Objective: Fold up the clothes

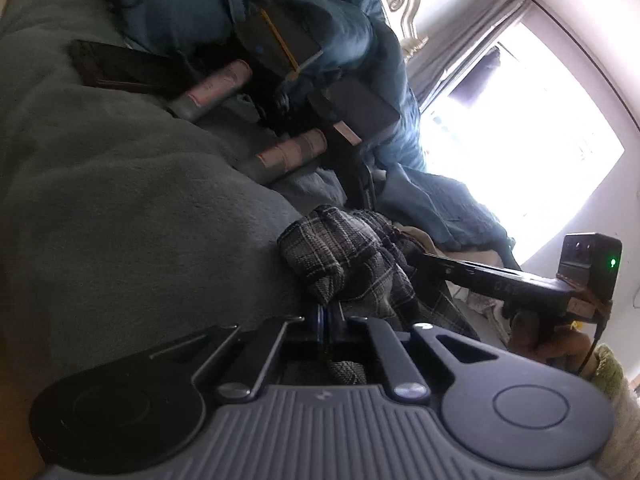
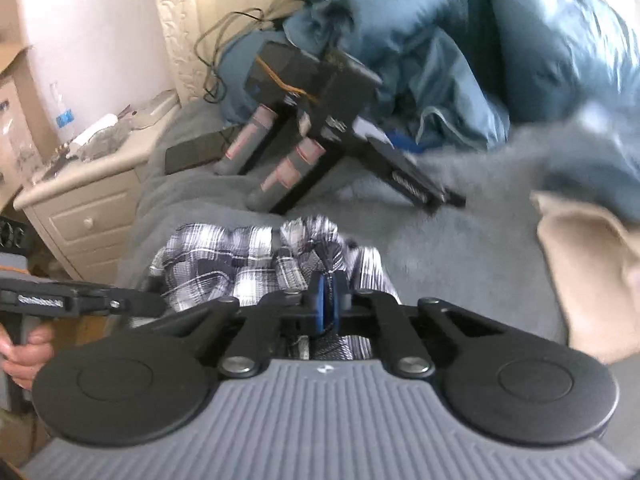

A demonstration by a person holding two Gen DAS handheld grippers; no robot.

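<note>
Both grippers pinch the black-and-white plaid cloth garment [image 2: 240, 256], bunched at frame centre over the grey fleece blanket [image 2: 460, 240].

Left gripper [image 1: 326, 320] and right gripper [image 2: 326, 304] are clenched on its fabric; probably a fold is being carried. Next, lay it flat with edges matched.

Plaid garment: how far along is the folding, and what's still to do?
Nothing looks folded yet. The plaid garment is bunched and wrinkled on the grey blanket. In hand: both the left gripper and the right gripper are shut on its cloth, so it is gripped at two points. Left to do: spread it flat, make the folds, then probably the beige cloth beside it.
</note>
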